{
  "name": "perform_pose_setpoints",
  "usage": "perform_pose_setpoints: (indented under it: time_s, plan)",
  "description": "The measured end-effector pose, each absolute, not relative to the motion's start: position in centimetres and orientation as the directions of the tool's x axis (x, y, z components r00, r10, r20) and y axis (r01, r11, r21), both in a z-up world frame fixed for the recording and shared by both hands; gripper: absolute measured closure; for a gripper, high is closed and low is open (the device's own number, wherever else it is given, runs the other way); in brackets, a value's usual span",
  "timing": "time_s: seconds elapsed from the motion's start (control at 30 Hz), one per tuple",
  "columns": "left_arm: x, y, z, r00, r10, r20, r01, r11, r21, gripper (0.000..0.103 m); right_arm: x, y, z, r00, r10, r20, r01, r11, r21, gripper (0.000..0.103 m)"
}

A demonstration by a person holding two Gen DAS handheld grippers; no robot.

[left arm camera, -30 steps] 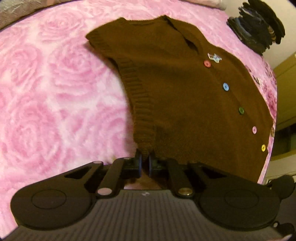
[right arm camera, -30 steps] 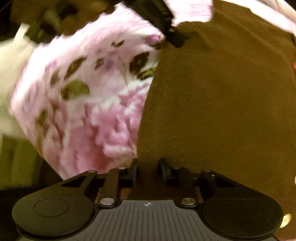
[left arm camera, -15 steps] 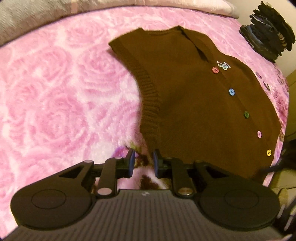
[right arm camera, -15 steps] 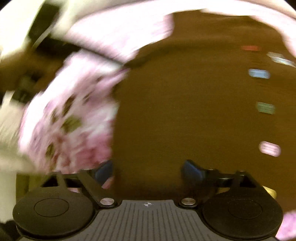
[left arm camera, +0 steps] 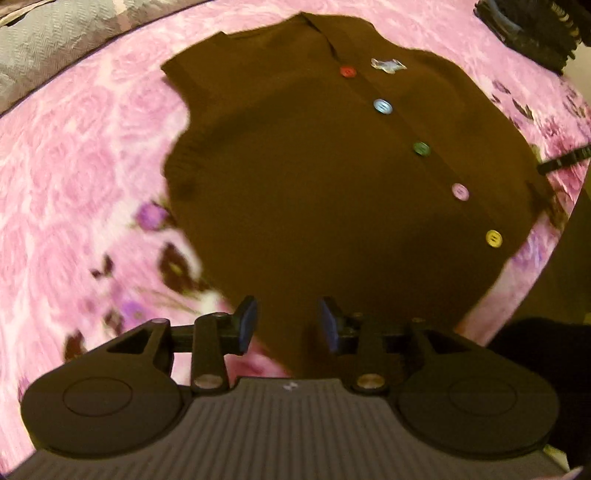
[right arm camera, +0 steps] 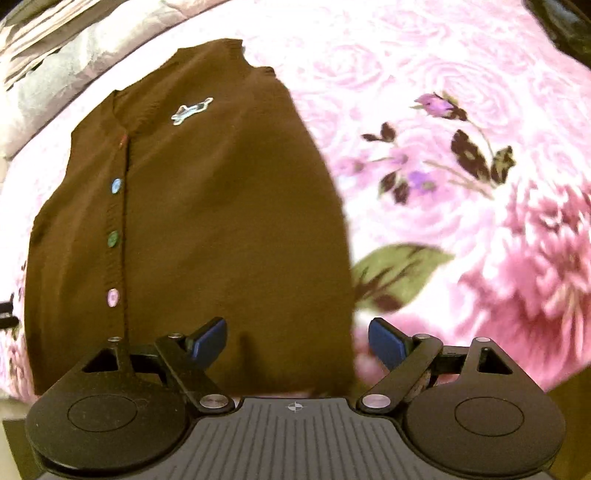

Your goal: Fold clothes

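A brown knitted vest (left arm camera: 314, 177) with a row of coloured buttons (left arm camera: 383, 106) and a small pale patch (left arm camera: 388, 64) lies flat on a pink rose-patterned blanket (left arm camera: 74, 166). My left gripper (left arm camera: 288, 325) hovers open over the vest's lower left hem, holding nothing. In the right wrist view the same vest (right arm camera: 221, 206) spreads away from me, neckline at the far end. My right gripper (right arm camera: 297, 341) stands wide open above the hem near the vest's right edge, its blue fingertips (right arm camera: 384, 341) clear of the fabric.
A dark pile of items (left arm camera: 532, 33) sits at the blanket's far right corner. Grey bedding (left arm camera: 55, 40) lies beyond the far edge. The blanket's flower print (right arm camera: 461, 155) stretches right of the vest. The bed edge drops off at the lower right.
Both grippers have let go of the vest's hem and opened. The vest now lies flat, and both grippers have drawn back and risen over its lower edge.
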State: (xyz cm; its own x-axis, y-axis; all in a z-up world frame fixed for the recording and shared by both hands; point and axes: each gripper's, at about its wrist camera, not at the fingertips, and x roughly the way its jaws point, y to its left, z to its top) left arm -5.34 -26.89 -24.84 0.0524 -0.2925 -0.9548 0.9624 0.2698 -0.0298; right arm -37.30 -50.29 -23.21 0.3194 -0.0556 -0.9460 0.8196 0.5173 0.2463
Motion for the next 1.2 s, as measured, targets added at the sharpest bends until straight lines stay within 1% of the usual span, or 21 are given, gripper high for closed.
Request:
perform_pose_setpoints:
  time_s: [0.03,0.1,0.2,0.3,0.43,0.5,0.63,0.73,0.8,0.93,1.07,1.2]
  plan:
    - [-6.5,-27.0,-24.8,0.061,-0.286,-0.956,0.960,0.279,-0.022,0.061,-37.4,-51.2,-23.5,0.323,-0.031,-0.946,0.809,0.528,0.259,0.016]
    - [-8.1,-27.3,-25.4,0.069,-0.257,-0.964,0.954,0.300,-0.012,0.058,-37.1,-52.0,-23.7,0.328,-0.004,-0.945,0.784,0.558,0.270,0.016]
    - [-10.0,-27.3,-26.5,0.074,-0.191,-0.979,0.953,0.302,0.013,0.057,-36.7,-51.4,-23.5,0.330,0.000,-0.944,0.764,0.588,0.267,0.016]
    - [-11.4,-26.4,-27.4,0.093,-0.141,-0.986,0.964,0.260,0.054,0.054,-36.3,-50.2,-23.1,0.323,-0.012,-0.946,0.758,0.601,0.251,0.016]
    - [-11.9,-24.2,-29.1,0.106,-0.053,-0.993,0.976,0.195,0.093,0.053,-35.8,-48.6,-22.6,0.314,-0.027,-0.949,0.751,0.619,0.231,0.016]
    - [-11.4,-23.0,-29.0,0.095,-0.069,-0.993,0.973,0.216,0.078,0.053,-35.5,-47.9,-22.3,0.310,-0.035,-0.950,0.747,0.627,0.220,0.016]
    - [-9.8,-21.3,-27.7,0.058,-0.159,-0.986,0.955,0.296,0.008,0.052,-35.0,-46.3,-21.8,0.302,-0.051,-0.952,0.739,0.644,0.199,0.016]
    - [-9.1,-20.3,-27.4,0.035,-0.202,-0.979,0.955,0.296,-0.027,0.052,-34.3,-44.6,-21.1,0.301,-0.067,-0.951,0.730,0.658,0.184,0.016]
    - [-9.0,-19.7,-27.2,0.030,-0.220,-0.975,0.965,0.261,-0.029,0.052,-33.2,-42.3,-20.0,0.316,-0.079,-0.945,0.715,0.674,0.183,0.016]
    - [-8.6,-18.9,-25.5,0.049,-0.245,-0.968,0.988,0.153,0.012,0.051,-30.7,-37.1,-18.3,0.358,-0.078,-0.930,0.671,0.714,0.199,0.016]
    - [-7.0,-17.9,-23.7,0.098,-0.249,-0.963,0.992,0.107,0.073,0.050,-26.9,-32.6,-18.9,0.377,-0.021,-0.926,0.622,0.746,0.237,0.016]
    - [-5.4,-18.4,-22.8,0.178,-0.252,-0.951,0.984,0.035,0.175,0.051,-24.4,-29.1,-19.5,0.411,0.058,-0.910,0.525,0.800,0.288,0.016]
